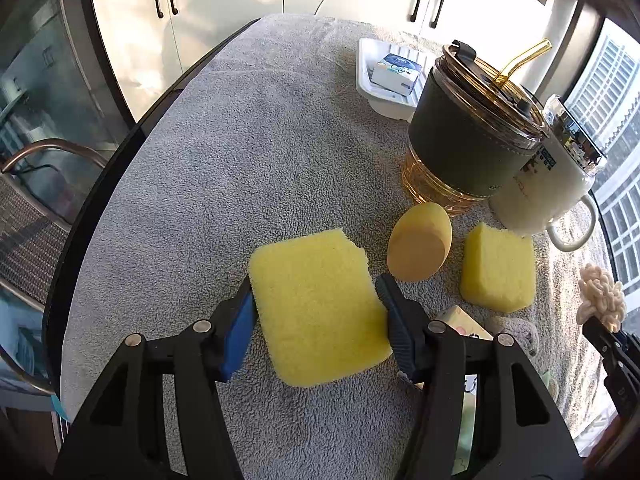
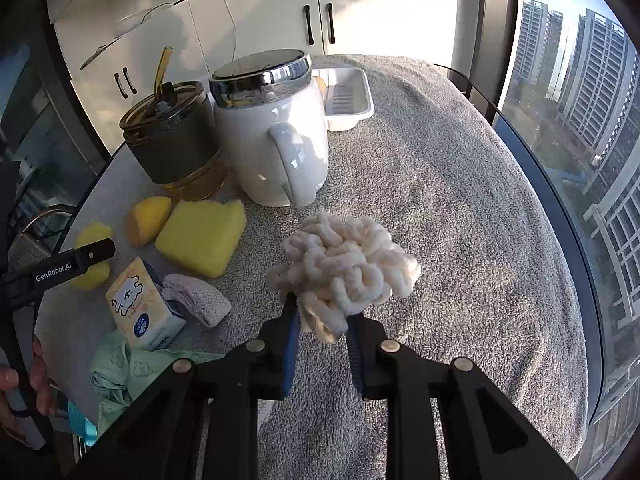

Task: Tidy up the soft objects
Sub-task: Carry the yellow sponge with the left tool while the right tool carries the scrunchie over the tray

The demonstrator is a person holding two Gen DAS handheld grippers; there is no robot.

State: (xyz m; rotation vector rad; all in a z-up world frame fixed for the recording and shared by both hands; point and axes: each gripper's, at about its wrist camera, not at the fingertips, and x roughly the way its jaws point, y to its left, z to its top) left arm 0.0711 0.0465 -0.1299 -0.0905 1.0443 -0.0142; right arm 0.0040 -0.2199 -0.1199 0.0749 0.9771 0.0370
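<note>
My left gripper [image 1: 316, 288] is shut on a flat yellow sponge [image 1: 316, 304], its blue pads pressing both sides just above the grey towel. A second yellow sponge [image 1: 498, 268] and an orange oval sponge [image 1: 418, 242] lie to its right; both also show in the right wrist view, the sponge [image 2: 200, 240] and the oval [image 2: 148, 216]. My right gripper [image 2: 324, 312] is shut on a cream knitted chenille bundle [image 2: 344, 264], held over the towel. The bundle shows at the right edge of the left wrist view [image 1: 602, 296].
A dark tumbler with straw [image 1: 472, 128] and a white lidded mug [image 2: 272, 132] stand behind the sponges. A white tray [image 1: 384, 80] holds a tissue pack. A yellow tissue pack [image 2: 140, 308], a knitted cloth [image 2: 196, 298] and a green bag [image 2: 120, 372] lie at the near left.
</note>
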